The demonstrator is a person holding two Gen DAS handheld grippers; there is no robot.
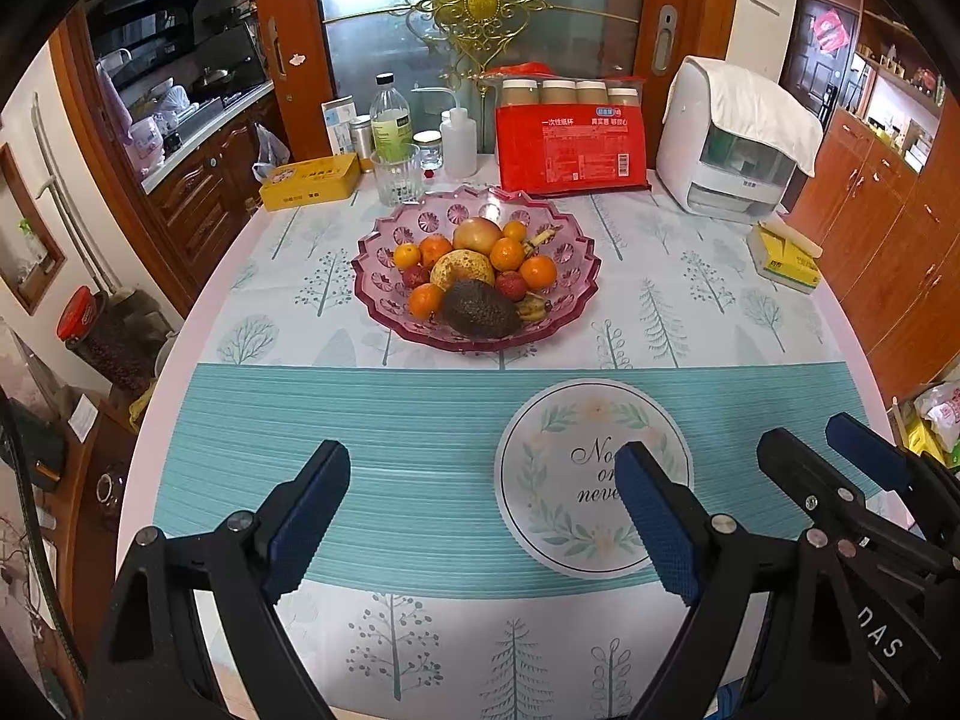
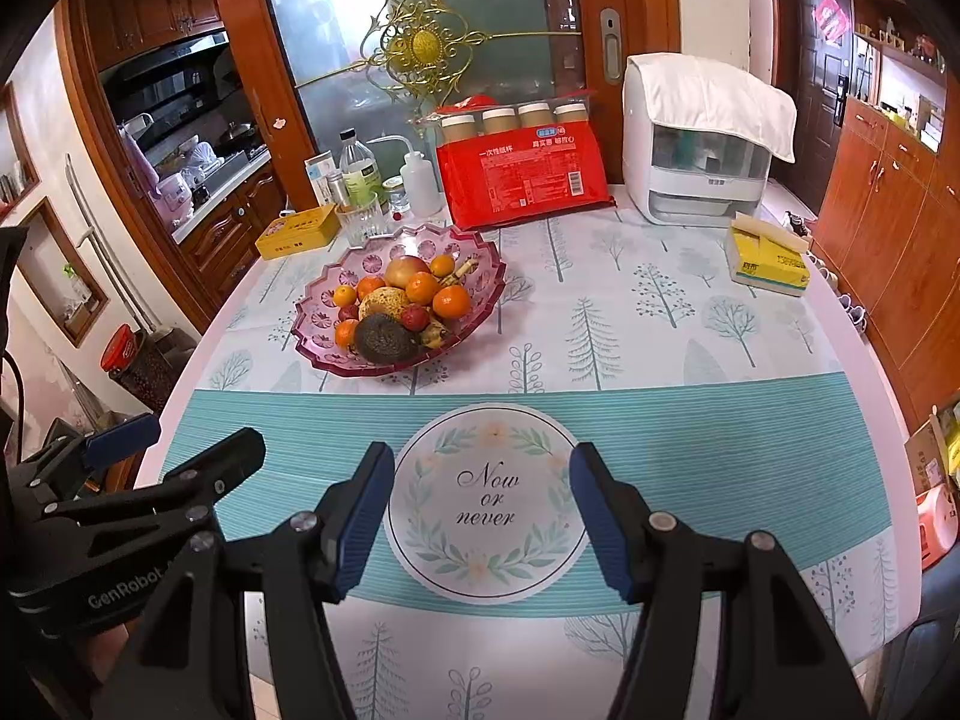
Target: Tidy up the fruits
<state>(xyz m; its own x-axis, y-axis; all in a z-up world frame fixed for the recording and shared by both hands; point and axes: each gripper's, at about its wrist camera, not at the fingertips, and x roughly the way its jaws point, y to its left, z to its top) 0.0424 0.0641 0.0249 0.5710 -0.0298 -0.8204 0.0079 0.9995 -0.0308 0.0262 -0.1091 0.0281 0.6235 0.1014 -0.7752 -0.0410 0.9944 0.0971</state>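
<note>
A pink glass fruit bowl (image 1: 576, 294) (image 2: 480, 288) stands on the table past the teal band of the tablecloth. It holds several oranges (image 1: 538, 272) (image 2: 451, 302), a dark avocado (image 1: 480, 309) (image 2: 384, 338), an apple (image 1: 477, 234) (image 2: 403, 269), a spotted yellow fruit (image 1: 461, 269), red lychees (image 1: 510, 286) and small bananas (image 1: 534, 307). My left gripper (image 1: 480, 468) is open and empty above the near table. My right gripper (image 2: 480, 468) is open and empty over the round "Now or never" print, and it also shows in the left wrist view (image 1: 828, 450).
Behind the bowl stand a glass tumbler (image 1: 396, 174), bottles (image 1: 390, 120), a yellow tin (image 1: 309, 180), a red pack of paper cups (image 1: 570, 138) and a white appliance (image 1: 732, 144). A yellow tissue pack (image 1: 786, 255) lies at the right edge. Wooden cabinets stand on both sides.
</note>
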